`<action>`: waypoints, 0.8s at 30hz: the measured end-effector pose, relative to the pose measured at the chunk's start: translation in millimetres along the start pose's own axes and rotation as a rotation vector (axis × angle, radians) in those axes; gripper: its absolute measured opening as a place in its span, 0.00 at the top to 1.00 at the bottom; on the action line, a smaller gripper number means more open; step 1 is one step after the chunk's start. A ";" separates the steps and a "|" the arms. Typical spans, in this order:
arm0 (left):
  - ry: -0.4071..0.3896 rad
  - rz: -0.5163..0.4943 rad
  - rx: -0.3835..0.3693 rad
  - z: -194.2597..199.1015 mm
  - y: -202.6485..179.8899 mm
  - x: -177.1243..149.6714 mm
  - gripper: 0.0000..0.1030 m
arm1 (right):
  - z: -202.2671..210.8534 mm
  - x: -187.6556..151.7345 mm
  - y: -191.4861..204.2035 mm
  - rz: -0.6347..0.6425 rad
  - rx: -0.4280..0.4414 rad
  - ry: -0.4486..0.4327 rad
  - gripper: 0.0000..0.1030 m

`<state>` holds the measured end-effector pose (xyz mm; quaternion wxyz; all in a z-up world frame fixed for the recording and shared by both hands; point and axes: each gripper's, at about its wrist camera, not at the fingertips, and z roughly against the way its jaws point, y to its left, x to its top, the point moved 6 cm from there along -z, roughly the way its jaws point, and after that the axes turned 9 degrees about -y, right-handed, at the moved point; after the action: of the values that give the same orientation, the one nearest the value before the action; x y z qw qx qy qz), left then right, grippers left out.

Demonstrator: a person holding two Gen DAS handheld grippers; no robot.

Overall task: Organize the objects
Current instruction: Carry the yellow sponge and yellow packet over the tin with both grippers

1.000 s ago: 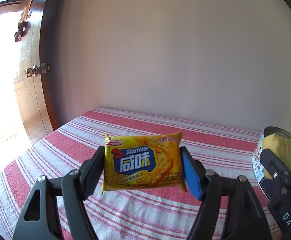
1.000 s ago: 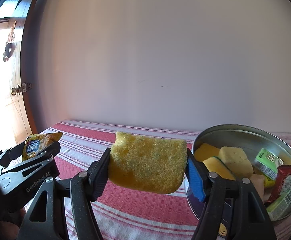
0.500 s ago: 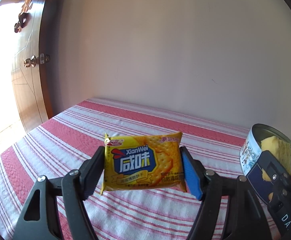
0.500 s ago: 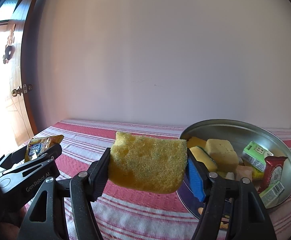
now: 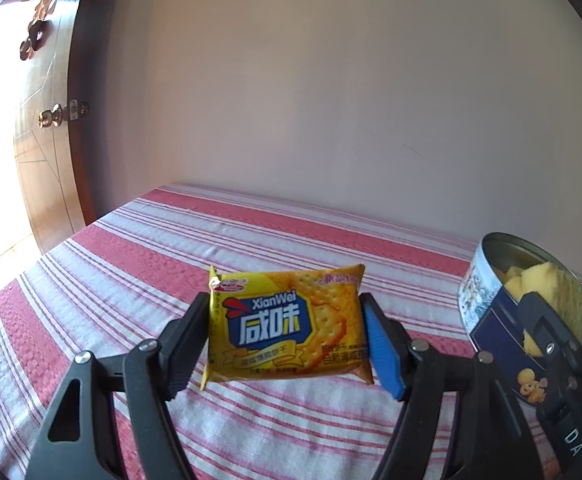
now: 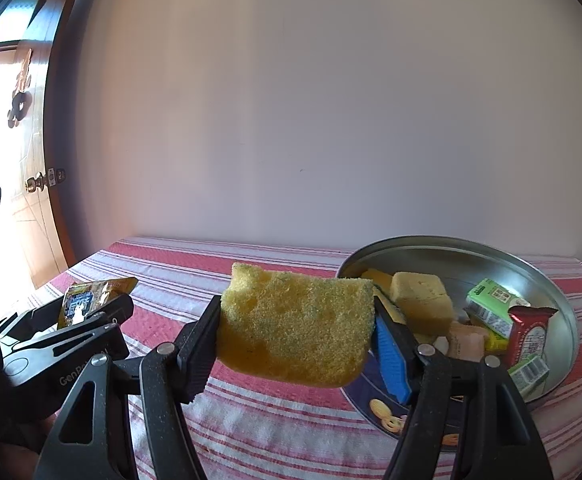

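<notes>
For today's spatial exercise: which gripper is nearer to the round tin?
Right. The right gripper, clamping a yellow sponge, sits at the tin's edge; the left gripper, holding a cracker packet, is farther off beside it.

— What do we have for room on our left?
— The striped tablecloth (image 5: pixel 139 264) lies bare from the door (image 5: pixel 47 152) side to the wall (image 5: pixel 331 100); we can pass there freely.
— And on our right?
— The round tin (image 6: pixel 547 280) stands in our way, packed with sponges and snack packets. Our left gripper (image 5: pixel 285 334) and right gripper (image 6: pixel 295 330) sit near each other, each filled by its own load.
</notes>
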<state>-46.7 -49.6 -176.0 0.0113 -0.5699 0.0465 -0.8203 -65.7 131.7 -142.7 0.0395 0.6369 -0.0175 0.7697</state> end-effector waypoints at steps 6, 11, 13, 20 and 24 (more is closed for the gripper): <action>0.004 -0.015 -0.021 6.1 -16.0 -4.3 0.29 | 15.1 -2.1 -14.5 -0.001 -0.011 -0.017 0.31; 0.007 -0.012 -0.049 12.3 -29.5 -7.1 0.29 | 23.3 -3.0 -36.2 -0.020 -0.029 -0.027 0.31; 0.007 -0.018 -0.060 14.8 -36.3 -7.8 0.29 | 26.3 -3.1 -43.7 -0.028 -0.036 -0.032 0.31; -0.016 -0.038 -0.086 24.4 -56.6 -1.1 0.29 | 38.7 2.2 -69.0 -0.039 -0.074 -0.068 0.31; -0.027 -0.046 -0.100 29.4 -66.6 2.4 0.29 | 41.3 2.9 -82.1 -0.048 -0.088 -0.077 0.31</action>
<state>-17.7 14.7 -157.6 -0.0353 -0.5819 0.0742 -0.8091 -19.0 210.4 -134.0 0.0851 0.6641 -0.0378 0.7419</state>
